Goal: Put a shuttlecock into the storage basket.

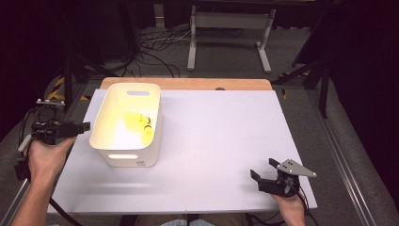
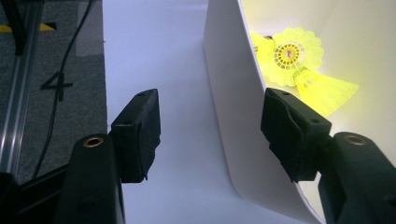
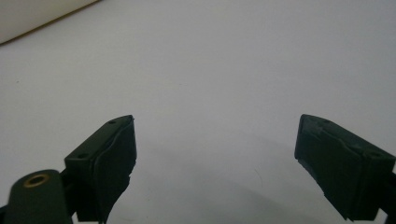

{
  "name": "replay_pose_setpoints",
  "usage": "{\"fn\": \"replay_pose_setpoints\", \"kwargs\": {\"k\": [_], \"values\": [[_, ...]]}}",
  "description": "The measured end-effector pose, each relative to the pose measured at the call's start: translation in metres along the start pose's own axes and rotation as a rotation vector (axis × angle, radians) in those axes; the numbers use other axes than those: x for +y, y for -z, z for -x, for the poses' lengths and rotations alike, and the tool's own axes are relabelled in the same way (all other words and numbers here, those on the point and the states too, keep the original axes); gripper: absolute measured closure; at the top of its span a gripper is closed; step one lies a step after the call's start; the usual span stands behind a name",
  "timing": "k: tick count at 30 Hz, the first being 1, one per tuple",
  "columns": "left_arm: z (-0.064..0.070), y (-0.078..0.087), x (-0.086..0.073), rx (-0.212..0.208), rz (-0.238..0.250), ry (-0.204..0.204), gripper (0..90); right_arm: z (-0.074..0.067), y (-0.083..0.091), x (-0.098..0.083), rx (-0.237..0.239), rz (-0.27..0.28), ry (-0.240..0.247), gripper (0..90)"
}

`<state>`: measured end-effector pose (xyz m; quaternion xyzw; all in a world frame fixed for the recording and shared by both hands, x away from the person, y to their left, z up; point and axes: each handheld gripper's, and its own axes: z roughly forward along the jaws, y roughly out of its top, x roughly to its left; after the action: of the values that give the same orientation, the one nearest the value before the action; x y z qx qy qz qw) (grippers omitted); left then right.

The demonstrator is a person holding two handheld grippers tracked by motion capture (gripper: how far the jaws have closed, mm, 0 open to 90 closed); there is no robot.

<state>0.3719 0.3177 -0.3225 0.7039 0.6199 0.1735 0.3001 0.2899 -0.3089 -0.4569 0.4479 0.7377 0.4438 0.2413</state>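
A white plastic bin (image 1: pixel 126 159) stands at the table's left. Inside it lie yellow shuttlecocks (image 1: pixel 137 120), seen close in the left gripper view as a round feathered skirt (image 2: pixel 292 50) and a second one (image 2: pixel 329 91) below it. My left gripper (image 1: pixel 86 126) sits at the bin's left rim, open. Its jaws straddle the bin wall (image 2: pixel 233 93), one outside over the table and one inside, and the outer jaw stands well off the wall. My right gripper (image 1: pixel 263 168) rests open near the table's front right corner, with bare white table (image 3: pixel 210 70) between its jaws.
A wooden strip (image 1: pixel 188 84) shows along the white table top's (image 1: pixel 211 141) far edge. Beyond it lie floor cables (image 1: pixel 155 52) and a white metal stand (image 1: pixel 230 21). An aluminium rail (image 2: pixel 14 116) runs along the floor left of the table.
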Motion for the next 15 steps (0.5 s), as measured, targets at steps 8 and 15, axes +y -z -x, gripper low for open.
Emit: {"fn": "replay_pose_setpoints", "kwargs": {"k": [8, 15], "values": [[0.000, -0.002, -0.008, -0.004, 0.002, 0.007, 38.2, 0.000, 0.000, 0.000, 0.001, 0.000, -0.002, 13.3], [-0.002, -0.005, -0.014, -0.001, 0.010, 0.011, 37.8, 0.000, 0.000, 0.000, -0.001, 0.000, -0.001, 13.3]]}}
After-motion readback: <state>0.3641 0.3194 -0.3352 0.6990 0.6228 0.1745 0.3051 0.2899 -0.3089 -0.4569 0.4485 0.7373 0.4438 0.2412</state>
